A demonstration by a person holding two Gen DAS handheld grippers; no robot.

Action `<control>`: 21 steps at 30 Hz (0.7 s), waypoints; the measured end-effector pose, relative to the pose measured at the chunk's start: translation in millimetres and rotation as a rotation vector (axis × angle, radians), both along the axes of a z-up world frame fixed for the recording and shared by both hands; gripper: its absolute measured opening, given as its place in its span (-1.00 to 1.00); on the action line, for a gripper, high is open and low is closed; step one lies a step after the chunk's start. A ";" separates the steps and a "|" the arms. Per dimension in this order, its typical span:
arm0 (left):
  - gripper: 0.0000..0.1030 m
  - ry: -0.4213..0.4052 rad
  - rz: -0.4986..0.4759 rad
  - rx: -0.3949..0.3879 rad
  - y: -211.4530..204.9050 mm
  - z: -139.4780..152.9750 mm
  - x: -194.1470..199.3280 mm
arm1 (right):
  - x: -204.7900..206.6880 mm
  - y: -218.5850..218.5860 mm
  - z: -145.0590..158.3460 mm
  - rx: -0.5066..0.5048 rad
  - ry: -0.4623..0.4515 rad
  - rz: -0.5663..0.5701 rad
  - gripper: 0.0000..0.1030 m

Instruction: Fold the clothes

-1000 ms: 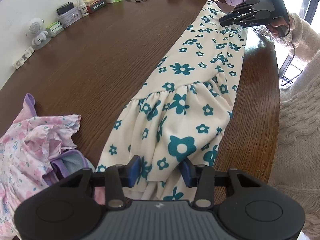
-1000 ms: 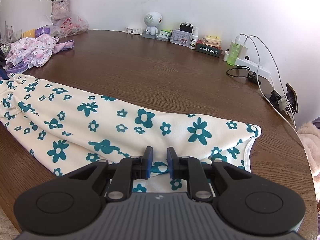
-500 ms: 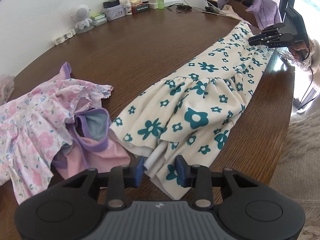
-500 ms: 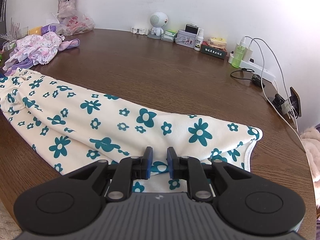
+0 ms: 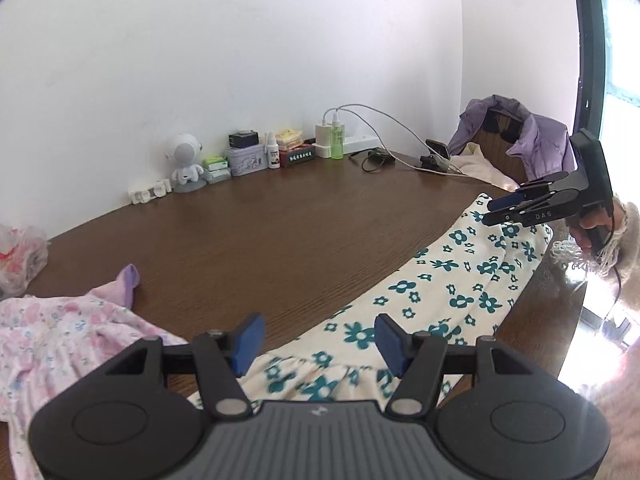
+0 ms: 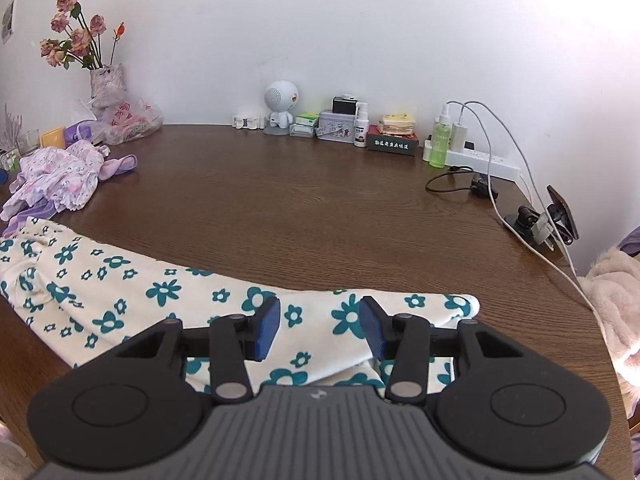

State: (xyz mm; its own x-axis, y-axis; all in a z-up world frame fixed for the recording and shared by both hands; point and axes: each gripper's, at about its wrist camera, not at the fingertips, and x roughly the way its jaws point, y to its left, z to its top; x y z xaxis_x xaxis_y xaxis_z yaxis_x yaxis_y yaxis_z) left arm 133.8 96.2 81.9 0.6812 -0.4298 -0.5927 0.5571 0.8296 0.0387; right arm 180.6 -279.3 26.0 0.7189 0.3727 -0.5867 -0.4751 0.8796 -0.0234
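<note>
- Between and beneath our two sets of fingers lies the cream dress with teal flowers (image 6: 168,292), stretched in a long band along the near edge of the brown counter (image 6: 304,208).
- Ahead of our right gripper (image 6: 319,326), its end sits under and just past the spread blue pads (image 6: 267,327); the cloth shows in the gap, and nothing is pinched there.
- Our left gripper (image 5: 318,340) is likewise released, the fingers (image 5: 248,338) wide apart, with the gathered, ruffled part of the dress lying below them and between them.
- From the left wrist view, the right gripper shows at the far right, above the other end of the dress, held by a hand (image 5: 592,228) in a fuzzy pale sleeve (image 5: 628,248); whether it touches the cloth we cannot tell from there.
- Left of the left fingers, a pink floral garment (image 5: 60,340) with purple trim lies crumpled on the counter, just beside the dress.
- Far beyond the fingers, along the white wall, stand a small white robot figure (image 6: 280,106), a tin (image 6: 334,124), a spray bottle (image 6: 361,128), a dark box (image 6: 390,142), a green bottle (image 6: 439,142) and a power strip (image 6: 484,160) with white cables.
- To the right of the right fingers a phone on a stand (image 6: 560,216) sits near the counter edge, with a fluffy pale cloth (image 6: 612,280) beyond it.
- To the far left of them stand a vase of dried roses (image 6: 106,80) and a plastic bag (image 6: 128,118).
- A purple jacket (image 5: 536,140) hangs over a chair at the far right of the left view.
</note>
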 end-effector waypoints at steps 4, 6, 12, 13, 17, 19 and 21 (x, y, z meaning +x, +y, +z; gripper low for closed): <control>-0.08 0.075 -0.063 0.005 -54.2 -31.1 17.7 | 9.0 8.1 -7.6 -0.010 0.009 0.000 -0.39; -0.11 0.097 -0.091 0.025 -63.1 -47.0 17.9 | 7.7 3.3 -13.7 -0.022 0.009 -0.015 -0.40; -0.22 0.072 -0.118 0.100 -67.5 -78.3 3.5 | 10.3 -38.2 -29.0 0.049 0.040 -0.098 -0.55; -0.21 0.059 -0.113 0.105 -67.1 -79.5 0.9 | 11.1 -41.4 -31.0 0.062 0.043 -0.102 -0.53; -0.21 0.027 -0.097 0.100 -65.3 -81.0 -4.3 | 9.3 -51.8 -31.3 0.125 0.048 -0.119 -0.47; -0.17 0.012 -0.077 0.089 -65.4 -76.4 -7.7 | 4.6 -55.3 -25.7 0.164 0.044 -0.128 -0.47; 0.05 -0.005 -0.046 0.059 -64.3 -69.6 -12.5 | -0.1 -58.7 -20.1 0.203 0.040 -0.138 -0.46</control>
State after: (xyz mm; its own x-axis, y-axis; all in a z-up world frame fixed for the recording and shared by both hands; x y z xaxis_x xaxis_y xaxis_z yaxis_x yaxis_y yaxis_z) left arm 121.4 31.9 12.3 0.6647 -0.4251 -0.6144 0.5940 0.7995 0.0894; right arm 180.5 -338.0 5.9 0.7489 0.3858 -0.5387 -0.3474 0.9209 0.1766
